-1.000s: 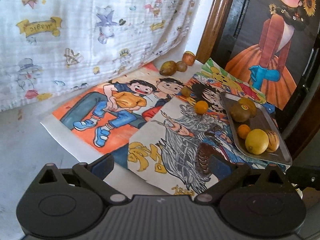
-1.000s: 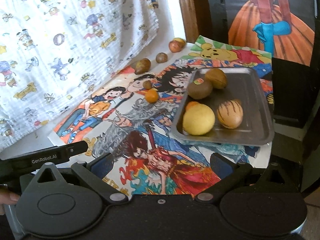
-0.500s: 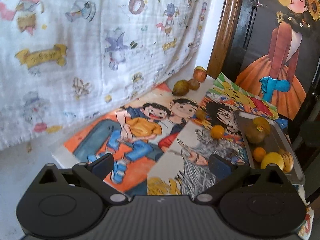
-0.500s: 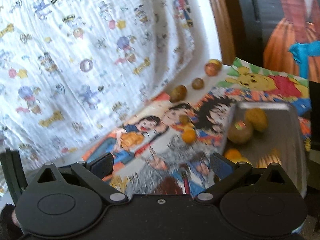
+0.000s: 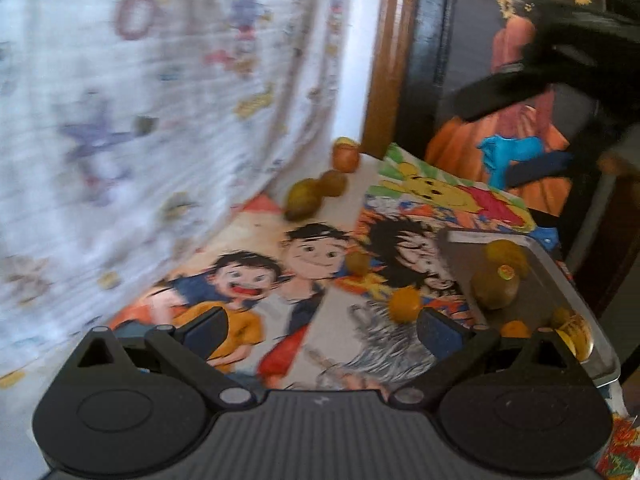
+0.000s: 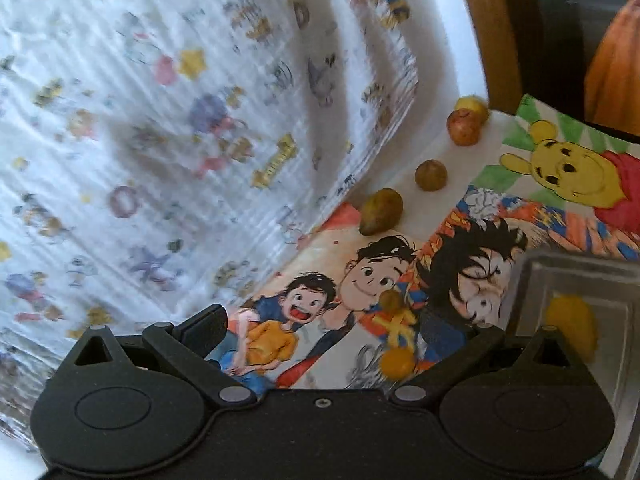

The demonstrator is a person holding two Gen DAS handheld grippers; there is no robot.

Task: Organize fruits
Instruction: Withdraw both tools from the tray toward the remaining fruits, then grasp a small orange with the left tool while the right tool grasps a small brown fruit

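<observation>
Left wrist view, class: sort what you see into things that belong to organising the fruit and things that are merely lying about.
Belongs to the job:
metal tray
kiwi with sticker on the tray
small orange on the posters
pear-shaped fruit by the cloth
left gripper, jaws open

Just lying about:
cartoon posters
printed cloth
wooden post

Both tongs (image 5: 320,324) (image 6: 324,322) are matte black, with round discs, silver pivot screws and blue-padded tips.
</observation>
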